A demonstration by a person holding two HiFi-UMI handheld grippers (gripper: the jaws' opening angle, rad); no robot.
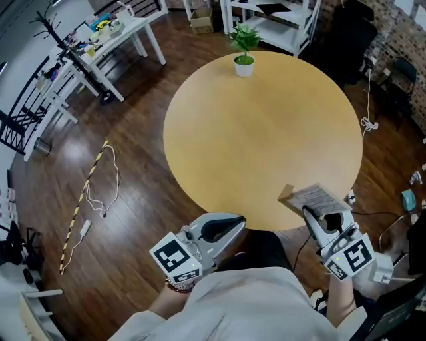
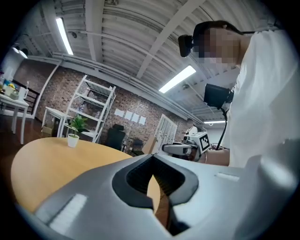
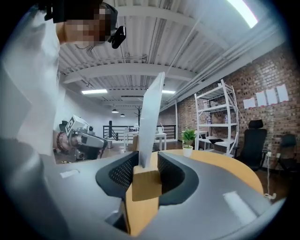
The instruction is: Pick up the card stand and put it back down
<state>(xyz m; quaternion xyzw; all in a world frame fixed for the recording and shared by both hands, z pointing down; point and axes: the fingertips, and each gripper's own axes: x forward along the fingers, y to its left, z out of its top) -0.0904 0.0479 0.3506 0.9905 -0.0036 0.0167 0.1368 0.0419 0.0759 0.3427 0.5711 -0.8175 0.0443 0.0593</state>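
The card stand (image 1: 313, 198), a small wooden block holding a white printed card, is at the near right edge of the round wooden table (image 1: 259, 133). My right gripper (image 1: 311, 213) is shut on it. In the right gripper view the block (image 3: 146, 185) sits squeezed between the jaws and the card (image 3: 152, 117) rises upright from it. I cannot tell whether the block touches the tabletop. My left gripper (image 1: 238, 223) hovers at the table's near edge, to the left of the stand, shut with nothing in it (image 2: 153, 177).
A small potted plant (image 1: 244, 52) stands at the table's far edge. White tables (image 1: 120, 33) and a white shelf unit (image 1: 273, 20) lie beyond it. A cable and a striped strip (image 1: 93, 193) lie on the wooden floor at left. A black chair (image 1: 343, 33) is at the back right.
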